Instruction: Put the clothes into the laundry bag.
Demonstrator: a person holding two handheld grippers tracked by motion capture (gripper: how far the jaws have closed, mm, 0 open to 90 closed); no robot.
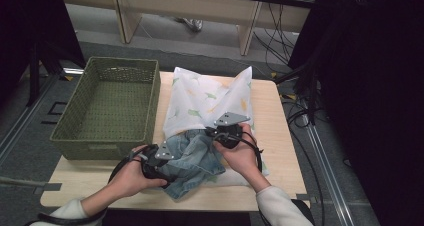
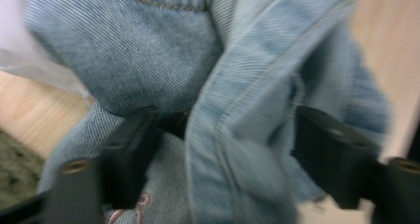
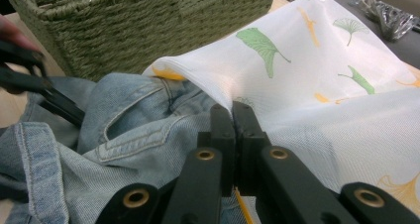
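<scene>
I am stuffing the light-blue denim garment (image 1: 192, 161) into the white leaf-printed fabric bag (image 1: 210, 98) lying on the worktop. My right tool (image 3: 232, 116) pinches the bag's rim shut; my left tool (image 2: 225, 149) stands open around a denim fold. Next I should grip it and push deeper inside.

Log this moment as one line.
right gripper: shut on bag edge | left gripper: open around denim garment | garment: partly inside bag
</scene>
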